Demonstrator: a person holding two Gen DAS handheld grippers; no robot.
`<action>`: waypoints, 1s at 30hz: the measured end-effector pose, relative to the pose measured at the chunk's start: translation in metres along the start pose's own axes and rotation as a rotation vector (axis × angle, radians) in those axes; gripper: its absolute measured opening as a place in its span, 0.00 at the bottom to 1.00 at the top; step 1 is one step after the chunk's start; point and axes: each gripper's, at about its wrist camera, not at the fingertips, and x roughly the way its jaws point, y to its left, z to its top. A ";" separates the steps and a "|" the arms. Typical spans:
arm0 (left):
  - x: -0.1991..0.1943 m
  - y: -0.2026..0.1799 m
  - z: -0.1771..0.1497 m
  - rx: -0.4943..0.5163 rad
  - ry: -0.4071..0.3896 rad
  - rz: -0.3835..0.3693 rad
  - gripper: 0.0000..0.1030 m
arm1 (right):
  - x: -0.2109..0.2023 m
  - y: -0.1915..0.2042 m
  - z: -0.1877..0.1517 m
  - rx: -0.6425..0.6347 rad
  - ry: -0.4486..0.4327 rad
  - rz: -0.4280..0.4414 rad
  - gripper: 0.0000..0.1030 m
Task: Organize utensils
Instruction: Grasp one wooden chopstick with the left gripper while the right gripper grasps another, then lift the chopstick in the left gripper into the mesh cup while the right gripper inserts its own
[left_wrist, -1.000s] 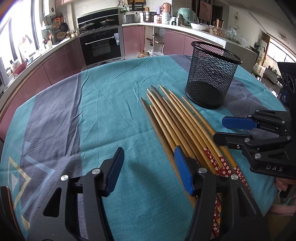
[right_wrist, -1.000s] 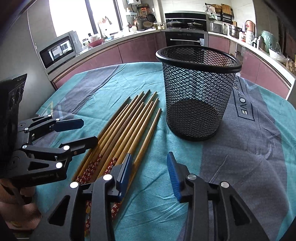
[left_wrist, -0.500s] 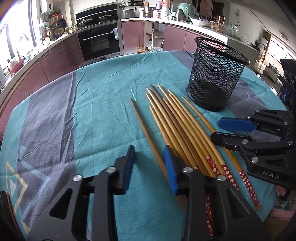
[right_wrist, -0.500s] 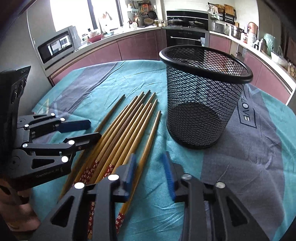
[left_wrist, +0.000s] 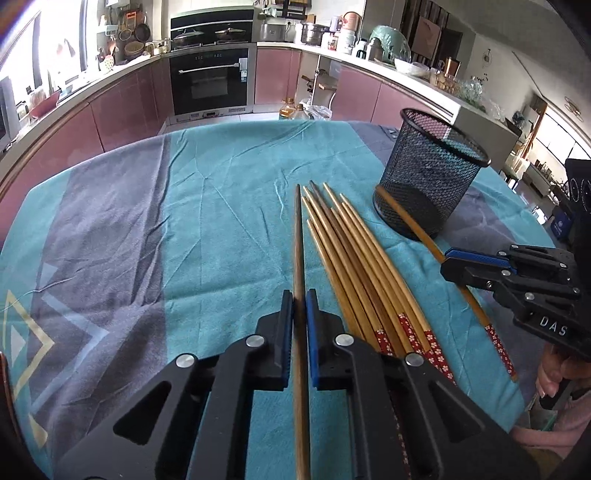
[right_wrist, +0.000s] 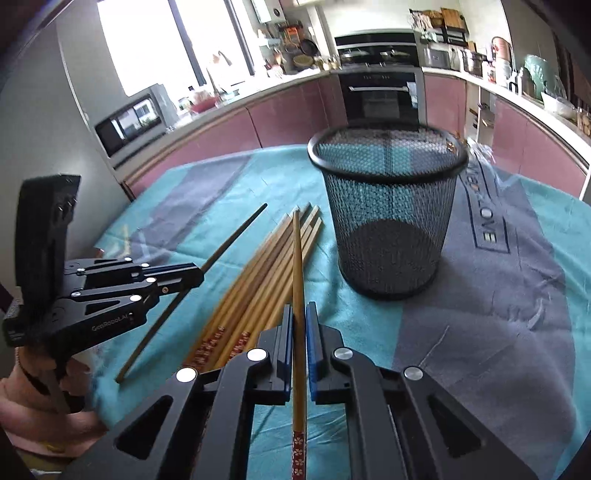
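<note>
Tongs on your left (left_wrist: 299, 306) are clamped on one plain dark-tipped wooden chopstick (left_wrist: 298, 236), its long axis running straight out toward 12 o'clock, tip apparently raised off the teal and grey cloth-covered surface (left_wrist: 221, 206). Just right of it lies the bundle of bamboo chopsticks with red flowered ends (left_wrist: 354, 266), fanned toward 11 o'clock and resting on the cloth.

The black wire-mesh cup (left_wrist: 430, 184) stands upright at about 2 o'clock from your left tongs, well apart across that bundle. Your right tongs (right_wrist: 300, 325) are pressed together on one bamboo chopstick with a red flowered end (right_wrist: 297, 266), also pointing to 12 o'clock; from them the cup (right_wrist: 388, 218) sits near, at 1 o'clock, so your right hand is the closer.

I judge you must tip each stick upright above the rim. Room over the cup looks open; the surface edge is behind it, so go gently.
</note>
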 end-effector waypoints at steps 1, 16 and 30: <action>-0.005 0.001 0.001 -0.002 -0.009 -0.010 0.08 | -0.005 0.001 0.001 -0.004 -0.013 0.006 0.06; -0.097 -0.001 0.029 0.004 -0.186 -0.202 0.07 | -0.061 -0.003 0.025 -0.008 -0.198 0.062 0.06; -0.154 -0.025 0.092 0.014 -0.365 -0.288 0.07 | -0.107 -0.013 0.075 -0.035 -0.379 0.071 0.06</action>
